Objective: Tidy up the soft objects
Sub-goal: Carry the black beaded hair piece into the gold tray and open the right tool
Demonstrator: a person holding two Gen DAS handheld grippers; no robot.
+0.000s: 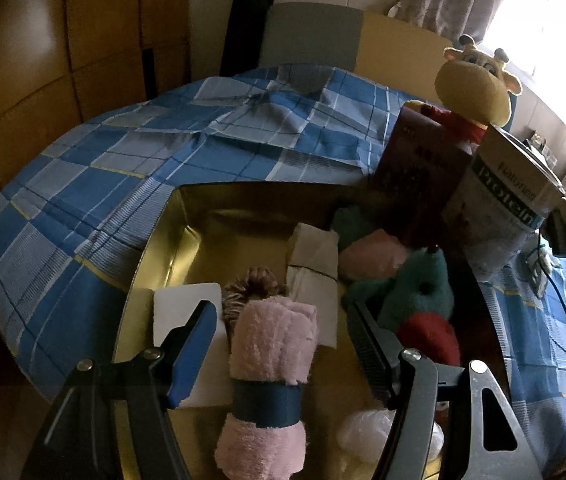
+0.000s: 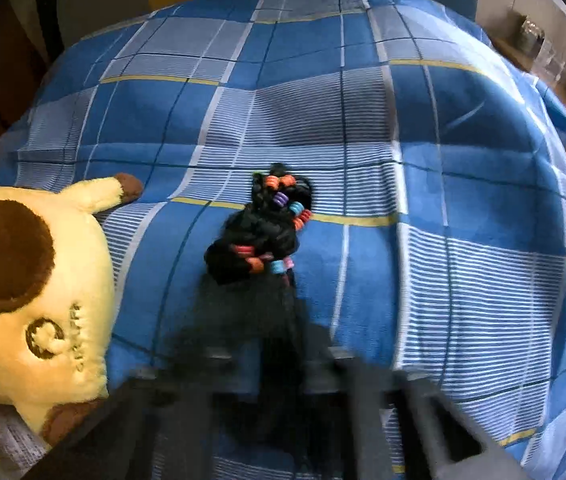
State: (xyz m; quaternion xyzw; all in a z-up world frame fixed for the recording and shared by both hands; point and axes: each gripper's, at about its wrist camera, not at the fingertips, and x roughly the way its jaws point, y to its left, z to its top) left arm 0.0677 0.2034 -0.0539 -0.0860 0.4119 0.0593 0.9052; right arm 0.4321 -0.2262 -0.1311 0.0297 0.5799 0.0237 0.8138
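A rolled pink towel (image 1: 271, 344) with a dark blue band lies in a gold tin box (image 1: 187, 220). My left gripper (image 1: 283, 320) stands open over it, one finger on each side of the roll and a gap at both. In the right wrist view a black bundle with coloured rings (image 2: 267, 228) lies on the blue checked bedspread (image 2: 463, 160). My right gripper (image 2: 279, 320) is a dark blur just below the bundle with its fingers together. Whether it pinches the bundle's dark tail I cannot tell.
The box also holds a white card (image 1: 187, 308), a brown yarn tie (image 1: 255, 284), a folded white cloth (image 1: 315, 264), a pink soft piece (image 1: 371, 256) and a teal-and-red plush (image 1: 423, 284). A dark red carton (image 1: 419, 160), a protein can (image 1: 511, 188) and a giraffe plush (image 1: 475, 84) stand behind. A yellow plush (image 2: 35, 280) lies left of the bundle.
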